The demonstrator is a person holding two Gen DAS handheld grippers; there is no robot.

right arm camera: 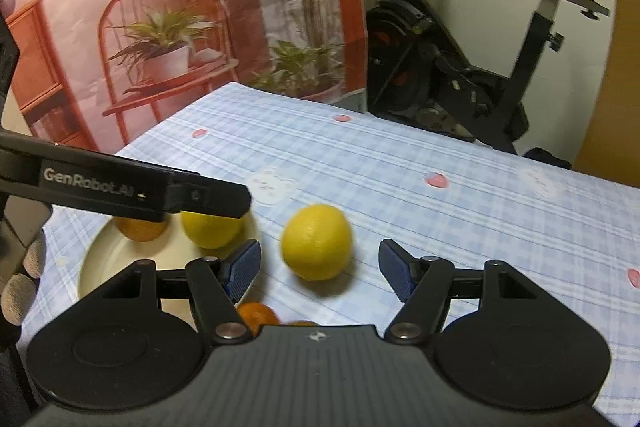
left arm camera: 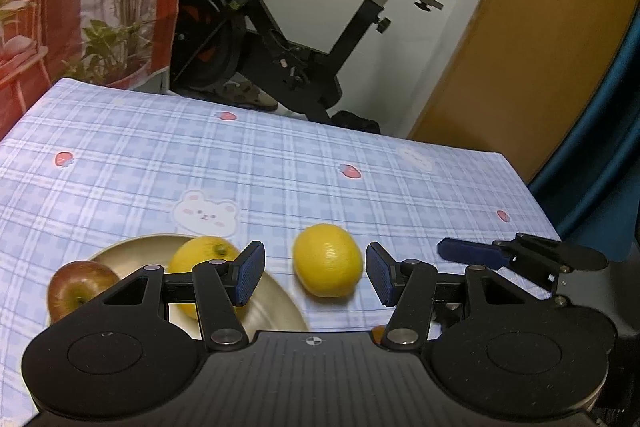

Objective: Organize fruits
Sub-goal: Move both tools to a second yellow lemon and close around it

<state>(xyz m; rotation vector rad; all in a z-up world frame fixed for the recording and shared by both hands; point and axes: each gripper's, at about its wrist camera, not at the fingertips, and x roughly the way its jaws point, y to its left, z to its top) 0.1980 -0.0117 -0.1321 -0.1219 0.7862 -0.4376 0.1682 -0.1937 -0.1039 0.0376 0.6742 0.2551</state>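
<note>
A loose lemon (left arm camera: 328, 259) lies on the checked tablecloth just right of a cream plate (left arm camera: 276, 311). In the left wrist view it shows between the pads of my left gripper (left arm camera: 315, 275), which is open and clear of it. The plate holds a second lemon (left arm camera: 200, 255), and a red apple (left arm camera: 80, 287) sits at its left edge. My right gripper (right arm camera: 320, 271) is open too, with the loose lemon (right arm camera: 316, 243) between and ahead of its fingers, untouched. The left gripper (right arm camera: 208, 201) reaches over the plate (right arm camera: 96, 267) from the left. The right gripper (left arm camera: 472, 251) shows at the right.
An orange (right arm camera: 256, 315) lies just under the right gripper's body, near the plate. A gloved hand (right arm camera: 24, 267) is at the left edge. An exercise bike (left arm camera: 288, 59) stands past the table's far edge. The tablecloth (left arm camera: 280, 167) stretches beyond the fruit.
</note>
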